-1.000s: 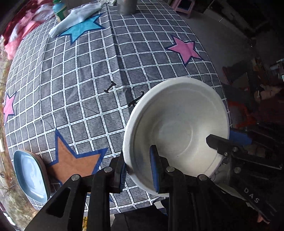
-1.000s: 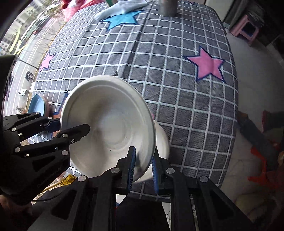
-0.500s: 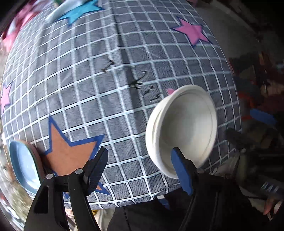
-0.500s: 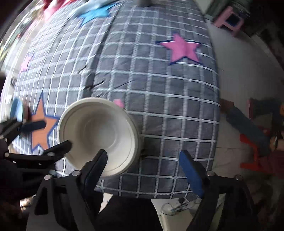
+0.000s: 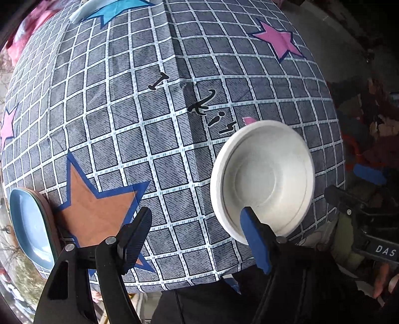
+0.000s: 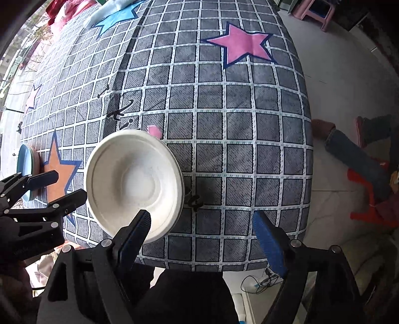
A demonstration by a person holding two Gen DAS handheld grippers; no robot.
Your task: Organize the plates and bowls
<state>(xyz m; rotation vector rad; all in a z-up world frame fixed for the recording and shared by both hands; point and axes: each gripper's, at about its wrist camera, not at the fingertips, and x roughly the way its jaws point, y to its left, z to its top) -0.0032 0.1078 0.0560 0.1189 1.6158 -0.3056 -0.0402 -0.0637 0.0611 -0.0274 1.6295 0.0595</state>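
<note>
White stacked bowls (image 5: 264, 179) sit on the checked tablecloth near the table's front edge; they also show in the right wrist view (image 6: 132, 182). My left gripper (image 5: 197, 239) is open and empty, raised above the cloth just left of the bowls. My right gripper (image 6: 202, 236) is open and empty, raised just right of the bowls. Blue plates (image 5: 30, 224) lie stacked at the table's front left edge, also in the right wrist view (image 6: 25, 162).
The tablecloth (image 5: 124, 112) bears pink, orange and blue stars. A light blue cloth (image 6: 117, 7) lies at the far side. The floor (image 6: 336, 82) with a pink stool (image 6: 314, 12) lies to the right. A person's legs (image 6: 354, 154) are beside the table.
Both grippers let go of the bowls, opened wide and drew back and up. The bowls now rest stacked on the cloth.
</note>
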